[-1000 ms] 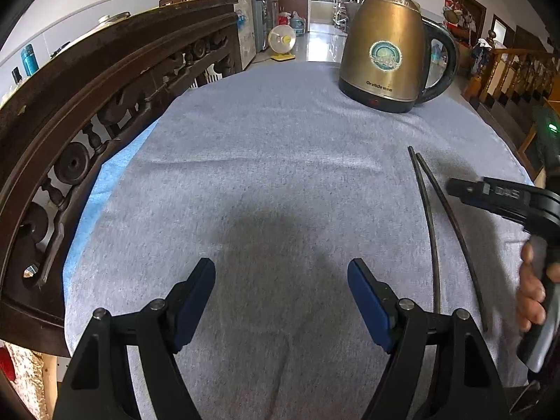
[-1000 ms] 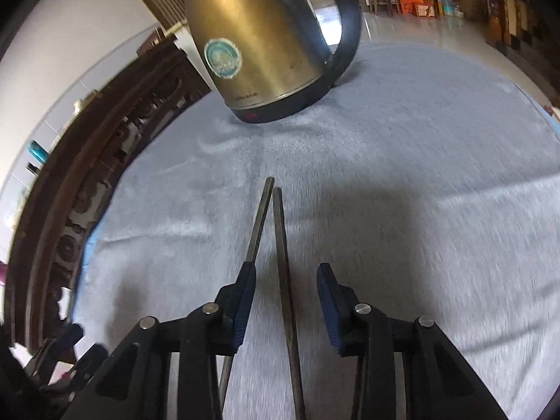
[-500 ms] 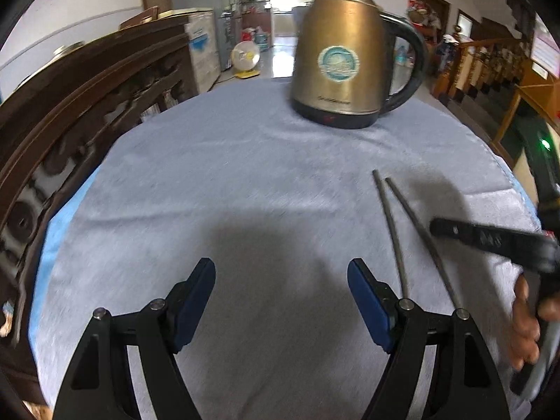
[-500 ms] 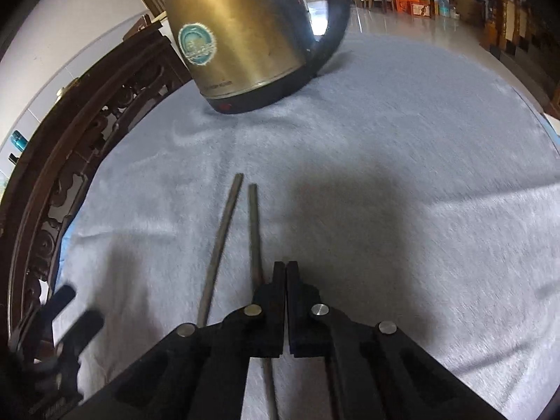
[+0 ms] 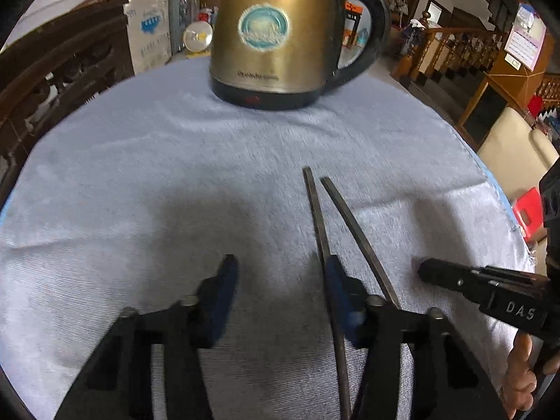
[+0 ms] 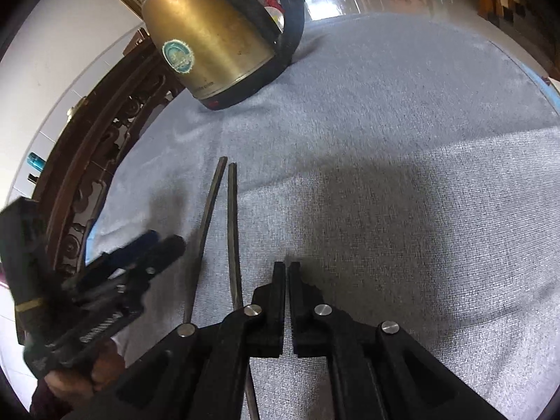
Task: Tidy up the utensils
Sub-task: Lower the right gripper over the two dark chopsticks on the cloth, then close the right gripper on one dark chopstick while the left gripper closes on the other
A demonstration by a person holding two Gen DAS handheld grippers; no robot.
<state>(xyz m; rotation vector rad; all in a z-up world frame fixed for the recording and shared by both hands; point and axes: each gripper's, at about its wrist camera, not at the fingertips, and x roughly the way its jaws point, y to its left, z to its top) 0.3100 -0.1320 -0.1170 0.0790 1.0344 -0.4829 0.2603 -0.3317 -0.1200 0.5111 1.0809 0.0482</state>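
Two dark chopsticks (image 5: 316, 217) lying side by side on the grey-clothed desk (image 5: 175, 161), far tips close together and pointing toward the gold kettle (image 5: 273, 31) at the far edge. Left tongs (image 5: 280, 276) closing just left of the pair, nothing between the blue pads (image 5: 224, 280), the right pad right beside the nearer stick. Right tongs (image 6: 287, 273) pressed together and empty, just to the right of the chopsticks (image 6: 229, 217), with a hand (image 5: 521, 381) gripping the handle.
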